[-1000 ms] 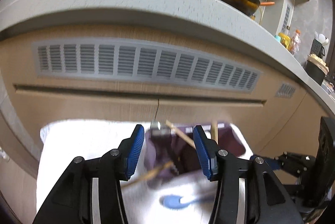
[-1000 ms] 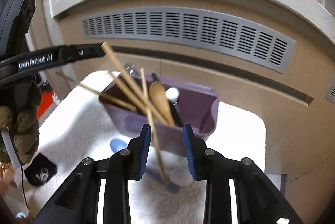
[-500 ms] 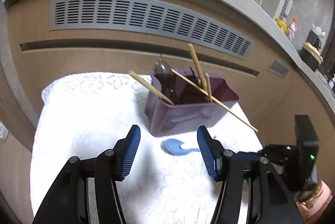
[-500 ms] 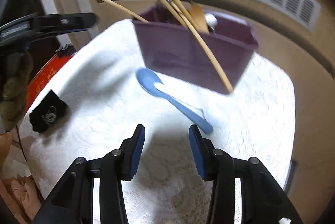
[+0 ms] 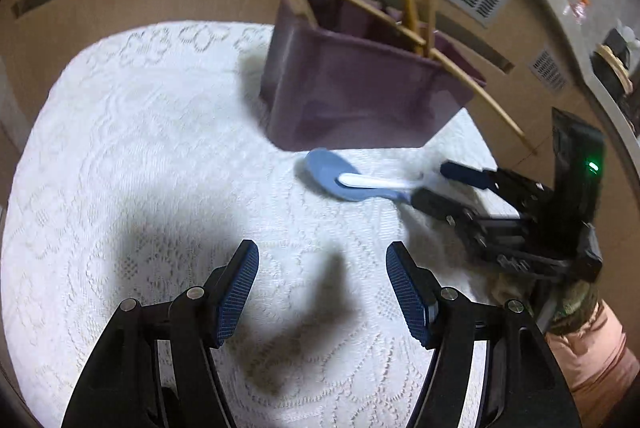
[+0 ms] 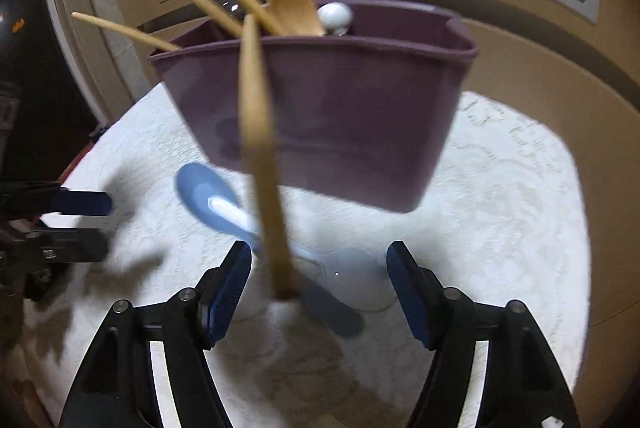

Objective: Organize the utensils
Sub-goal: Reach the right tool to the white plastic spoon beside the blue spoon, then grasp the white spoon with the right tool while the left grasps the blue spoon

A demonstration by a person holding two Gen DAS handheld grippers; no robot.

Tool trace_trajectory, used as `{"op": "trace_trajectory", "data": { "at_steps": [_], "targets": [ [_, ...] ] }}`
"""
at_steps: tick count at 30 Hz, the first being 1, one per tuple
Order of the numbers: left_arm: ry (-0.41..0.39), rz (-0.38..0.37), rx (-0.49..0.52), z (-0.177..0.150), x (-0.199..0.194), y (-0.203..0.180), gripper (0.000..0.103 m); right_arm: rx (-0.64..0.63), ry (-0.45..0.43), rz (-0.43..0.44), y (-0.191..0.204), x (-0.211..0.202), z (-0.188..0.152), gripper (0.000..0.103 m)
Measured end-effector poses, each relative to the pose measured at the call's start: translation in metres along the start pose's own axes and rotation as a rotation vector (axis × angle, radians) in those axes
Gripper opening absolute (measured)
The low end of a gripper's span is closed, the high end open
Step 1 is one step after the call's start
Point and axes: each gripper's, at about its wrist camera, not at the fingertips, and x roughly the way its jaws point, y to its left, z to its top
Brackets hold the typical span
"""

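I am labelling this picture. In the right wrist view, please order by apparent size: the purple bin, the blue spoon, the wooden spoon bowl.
1. purple bin, largest.
2. blue spoon, though a chopstick hides part of its handle.
3. wooden spoon bowl, smallest; it is farther from the camera, so true size is unsure.

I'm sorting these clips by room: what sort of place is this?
Probably a home kitchen: a purple utensil holder with wooden chopsticks, a blue spoon on a white lace cloth, cabinet fronts behind.
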Motion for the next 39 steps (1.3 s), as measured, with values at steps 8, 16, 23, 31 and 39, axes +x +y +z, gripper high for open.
{"op": "trace_trajectory", "data": {
  "at_steps": [8, 16, 23, 31, 39],
  "targets": [
    [0.017, -0.016, -0.109, 0.016, 0.021, 0.008, 0.067, -0.101, 0.087, 0.286, 0.05, -0.025, -0.035, 0.068],
    [-0.068, 0.129, -0.05, 0.011, 0.008, 0.005, 0.067, -0.145, 0.051, 0.073, 0.074, -0.021, -0.026, 0.052],
    [-0.079, 0.149, -0.012, 0.004, 0.001, 0.004, 0.067, -0.143, 0.095, -0.03, 0.087, 0.014, -0.016, 0.039],
    [-0.073, 0.126, -0.027, 0.002, 0.002, 0.004, 0.067, -0.105, 0.12, -0.054, 0.069, -0.019, -0.05, 0.032],
    [-0.001, 0.035, -0.111, 0.015, 0.042, -0.029, 0.069, 0.046, 0.035, -0.137, 0.035, -0.068, -0.09, 0.032]
  ]
}}
